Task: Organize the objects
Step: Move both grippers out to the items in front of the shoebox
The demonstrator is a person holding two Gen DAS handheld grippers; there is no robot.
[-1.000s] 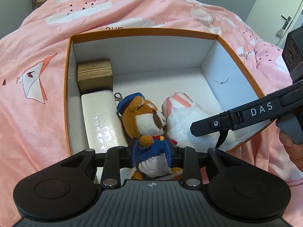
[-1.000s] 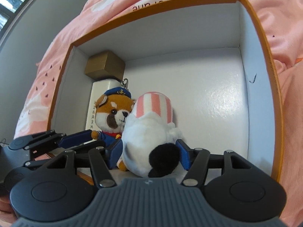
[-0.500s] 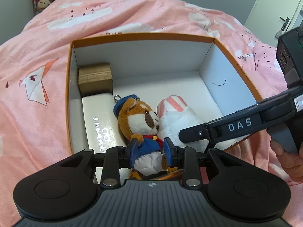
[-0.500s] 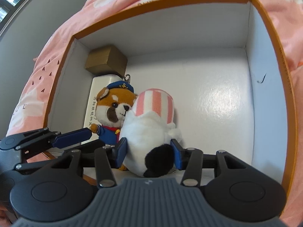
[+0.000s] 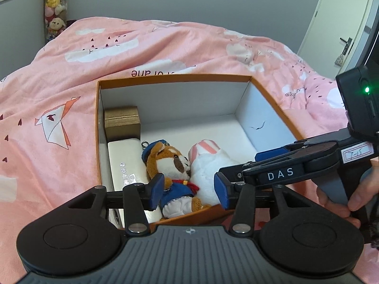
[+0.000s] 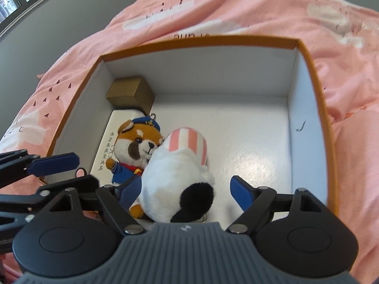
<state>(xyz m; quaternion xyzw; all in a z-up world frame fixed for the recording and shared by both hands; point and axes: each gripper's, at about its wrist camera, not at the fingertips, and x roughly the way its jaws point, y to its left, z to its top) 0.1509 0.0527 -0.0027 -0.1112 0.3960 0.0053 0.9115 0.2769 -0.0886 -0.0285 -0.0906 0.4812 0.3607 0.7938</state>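
Left gripper (image 5: 188, 190) open, pads clear of the fox plush (image 5: 174, 168) below. Right gripper (image 6: 186, 190) open too — wide either side of the white plush (image 6: 175, 177), not touching it. Both plushes lying side by side, touching, inside the orange box (image 6: 315, 108). Further left, a white case (image 5: 123, 156) along the wall — behind it, a gold box (image 5: 122, 123) in the corner. Beneath everything, a pink duvet (image 5: 165, 45).
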